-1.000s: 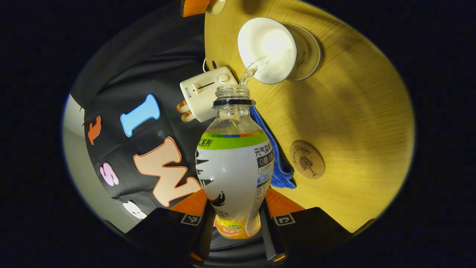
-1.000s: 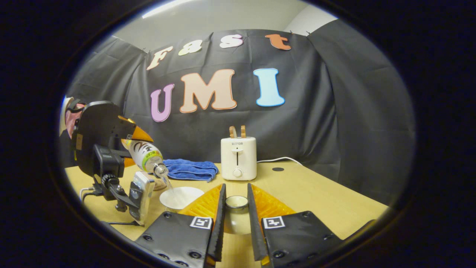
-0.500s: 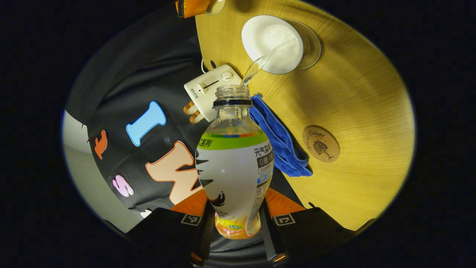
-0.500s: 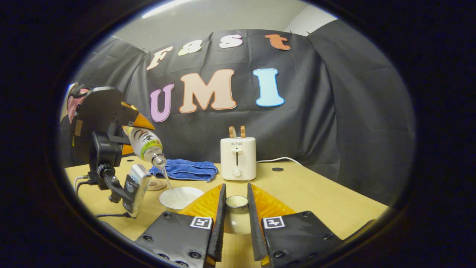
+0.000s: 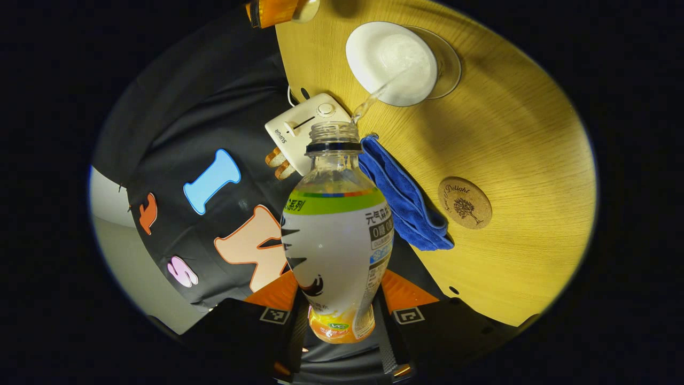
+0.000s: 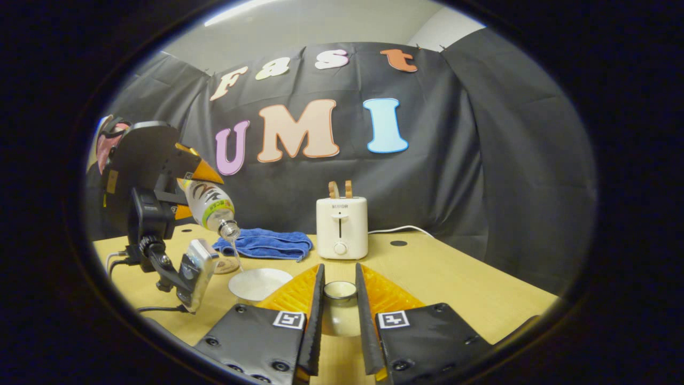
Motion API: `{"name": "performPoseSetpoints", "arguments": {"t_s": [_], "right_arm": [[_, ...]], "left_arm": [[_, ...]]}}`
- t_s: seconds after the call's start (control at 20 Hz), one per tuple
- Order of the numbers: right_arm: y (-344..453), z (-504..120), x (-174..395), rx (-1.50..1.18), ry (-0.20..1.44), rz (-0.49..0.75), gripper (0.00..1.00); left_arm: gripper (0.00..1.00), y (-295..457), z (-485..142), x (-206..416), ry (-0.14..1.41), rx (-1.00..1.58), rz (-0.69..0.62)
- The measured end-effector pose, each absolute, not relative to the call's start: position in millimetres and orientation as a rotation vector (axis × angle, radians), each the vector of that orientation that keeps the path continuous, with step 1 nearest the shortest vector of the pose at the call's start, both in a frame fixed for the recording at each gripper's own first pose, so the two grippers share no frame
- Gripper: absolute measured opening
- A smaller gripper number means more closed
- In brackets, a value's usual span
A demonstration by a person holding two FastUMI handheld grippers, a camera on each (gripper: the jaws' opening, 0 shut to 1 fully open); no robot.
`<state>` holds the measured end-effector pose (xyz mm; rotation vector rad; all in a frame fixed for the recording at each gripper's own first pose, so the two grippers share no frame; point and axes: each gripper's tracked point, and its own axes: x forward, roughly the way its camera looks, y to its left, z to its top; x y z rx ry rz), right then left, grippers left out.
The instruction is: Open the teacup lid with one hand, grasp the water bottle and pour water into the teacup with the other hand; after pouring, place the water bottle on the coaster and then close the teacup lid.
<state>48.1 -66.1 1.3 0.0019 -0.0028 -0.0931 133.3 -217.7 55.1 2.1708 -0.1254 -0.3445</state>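
My left gripper (image 5: 342, 299) is shut on a labelled plastic water bottle (image 5: 336, 240) with no cap, tipped neck-down. A thin stream of water (image 5: 374, 99) runs from its mouth into the white teacup (image 5: 393, 61), which stands on a clear saucer (image 5: 450, 59). In the right gripper view the bottle (image 6: 211, 206) hangs tilted above the cup (image 6: 260, 283), held by the left gripper (image 6: 160, 182). My right gripper (image 6: 340, 278) is shut on the knob of the teacup lid (image 6: 340, 291), held to the right of the cup. The round cork coaster (image 5: 464, 202) lies bare on the table.
A white toaster (image 6: 342, 227) with two slices in it stands at the back of the wooden table (image 5: 523, 133). A folded blue cloth (image 5: 406, 198) lies between the toaster and the coaster. A cable (image 6: 398, 230) runs behind the toaster. A small device (image 6: 195, 272) hangs under the left gripper.
The left gripper has lifted a little and the bottle has tipped steeper. The water stream keeps running into the cup. The right gripper and lid have not moved.
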Motion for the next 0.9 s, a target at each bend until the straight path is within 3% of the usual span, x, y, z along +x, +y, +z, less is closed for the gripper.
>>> {"name": "performPoseSetpoints", "arguments": {"t_s": [0.35, 0.6, 0.9], "right_arm": [[-65.9, 1.2, 48.0, 0.002, -0.001, -0.093, 0.36], [-67.3, 1.2, 48.2, 0.001, -0.001, -0.099, 0.36], [-67.1, 1.6, 48.9, 0.002, -0.002, -0.099, 0.36]], "left_arm": [[0.54, -214.9, 24.2, 137.5, -0.089, 1.970, -0.429], [0.54, -211.4, -16.1, 129.2, 0.008, 1.505, -0.510], [0.54, -213.3, -11.6, 111.4, 0.003, 0.918, -0.491]]}}
